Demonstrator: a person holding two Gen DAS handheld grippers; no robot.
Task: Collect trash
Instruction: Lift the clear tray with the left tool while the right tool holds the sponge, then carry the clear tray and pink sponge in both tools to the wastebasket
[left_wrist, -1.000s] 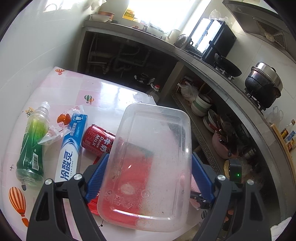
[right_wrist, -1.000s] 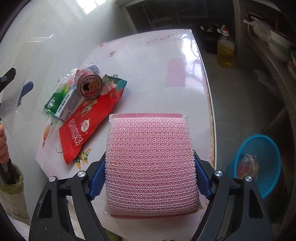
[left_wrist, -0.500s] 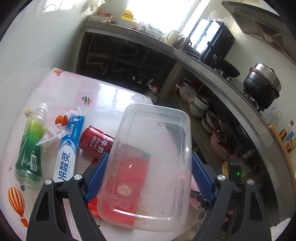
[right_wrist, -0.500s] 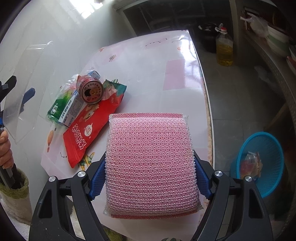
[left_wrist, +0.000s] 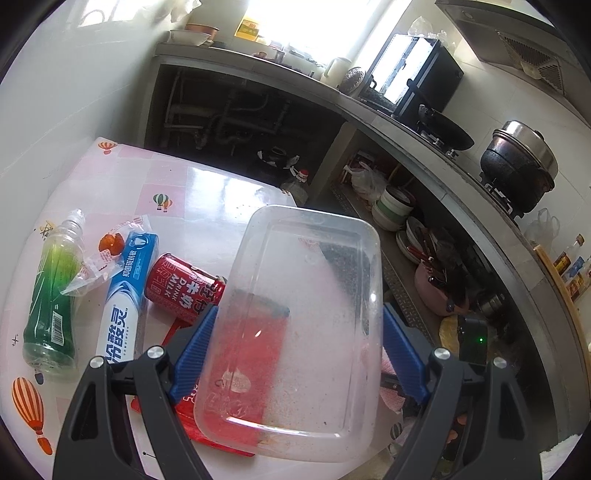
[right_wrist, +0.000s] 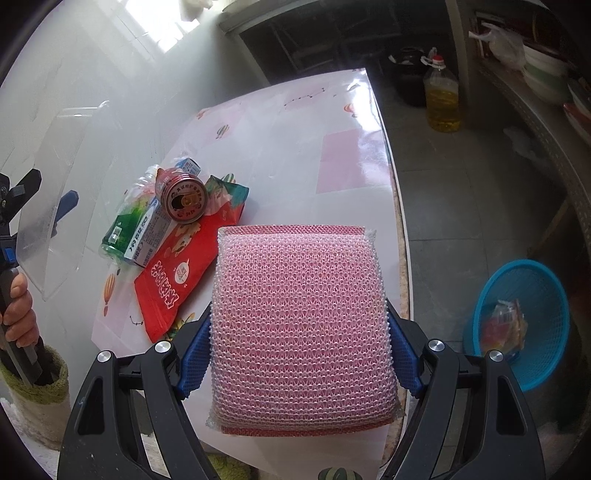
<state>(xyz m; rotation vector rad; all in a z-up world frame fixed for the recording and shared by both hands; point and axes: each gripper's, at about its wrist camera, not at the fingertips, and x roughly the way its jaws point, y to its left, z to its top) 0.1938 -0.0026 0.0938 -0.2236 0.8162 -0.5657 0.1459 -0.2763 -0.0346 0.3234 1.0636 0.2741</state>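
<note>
A table (right_wrist: 332, 155) under a pink-checked balloon-print cover takes up most of both views, and a blue mesh basket (right_wrist: 532, 295) with a few wrappers in it stands on the floor beside it. The left gripper (left_wrist: 295, 354) clamps a clear plastic container lid (left_wrist: 303, 332) between its blue pads, above the table. The right gripper (right_wrist: 299, 354) grasps a pink mesh scouring sponge (right_wrist: 301, 325) the same way. On the table lie a red snack bag (right_wrist: 177, 273), a green bottle (left_wrist: 51, 295), a toothpaste box (left_wrist: 125, 302) and a red milk can (left_wrist: 181, 290), clustered together.
</note>
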